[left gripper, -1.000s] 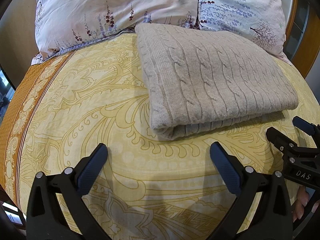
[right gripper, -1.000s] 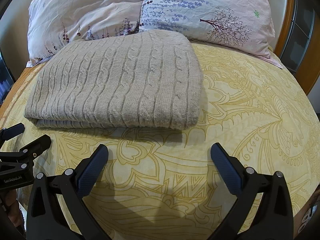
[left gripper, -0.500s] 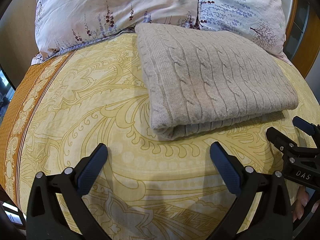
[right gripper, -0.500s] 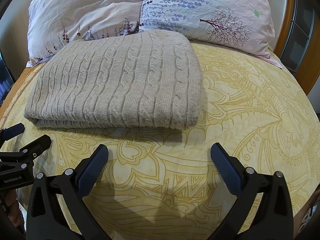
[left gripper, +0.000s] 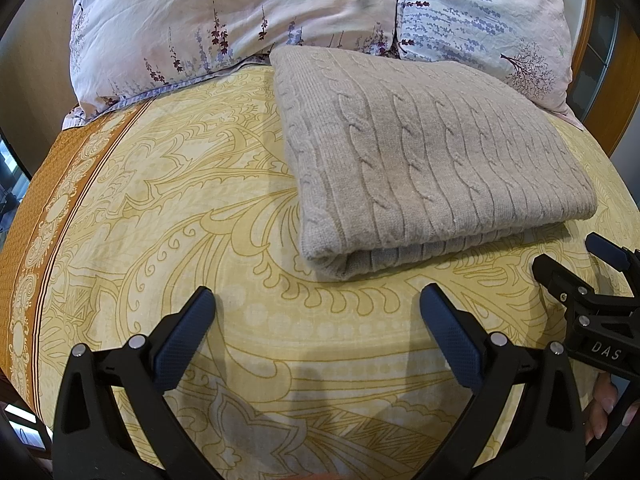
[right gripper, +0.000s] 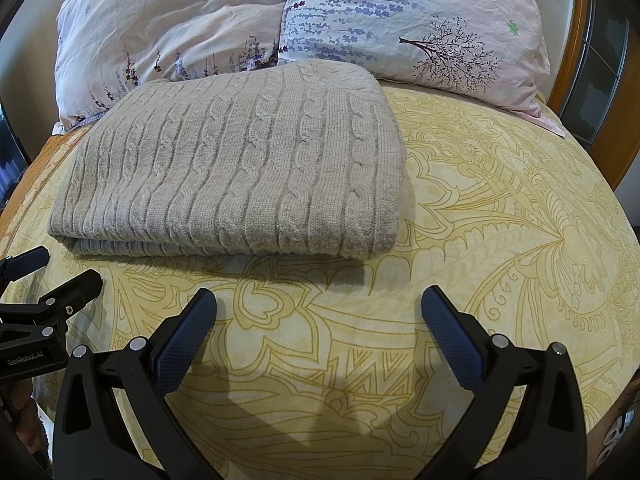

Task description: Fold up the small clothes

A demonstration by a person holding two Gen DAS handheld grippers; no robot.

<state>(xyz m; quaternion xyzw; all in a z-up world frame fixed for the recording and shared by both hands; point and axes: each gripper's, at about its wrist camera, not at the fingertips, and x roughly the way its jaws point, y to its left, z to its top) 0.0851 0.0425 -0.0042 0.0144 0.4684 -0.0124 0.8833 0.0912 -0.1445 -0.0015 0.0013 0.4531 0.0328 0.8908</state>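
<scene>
1. One folded sweater (left gripper: 432, 160), beige cable knit, lies on the bed (left gripper: 200, 216); in the right wrist view the same sweater (right gripper: 240, 176) sits left of centre, its thick folded edge facing the cameras
2. The far edge of the sweater touches or just overlaps the pillows, though which of the two I cannot tell
3. Two pillows lean at the head of the bed: a pale pink pillow (left gripper: 224, 20) with purple flower sprigs on the left, and a light blue pillow (left gripper: 480, 20) with a tree print on the right, pressed side by side
4. One bedspread covers the bed, yellow with a scrolling line pattern and one orange border strip (left gripper: 44, 184) down its left side
5. Two claws are in view, one per hand
6. The left claw (left gripper: 316, 310) is released, its two blue-padded fingers (left gripper: 182, 340) spread wide over bare bedspread, near the front edge of the sweater and apart from it, grasping nothing
7. The right claw (right gripper: 318, 312) is likewise released, its two fingers wide apart above the bedspread, near the sweater's front edge without touching, grasping nothing
8. In the left wrist view the right claw (left gripper: 576, 260) shows at the right edge, just beside the sweater's near right corner; a few fingertips of the person's right hand (left gripper: 608, 404) show below it
9. A wooden bed frame (right gripper: 580, 40) curves behind the pillows on the right
</scene>
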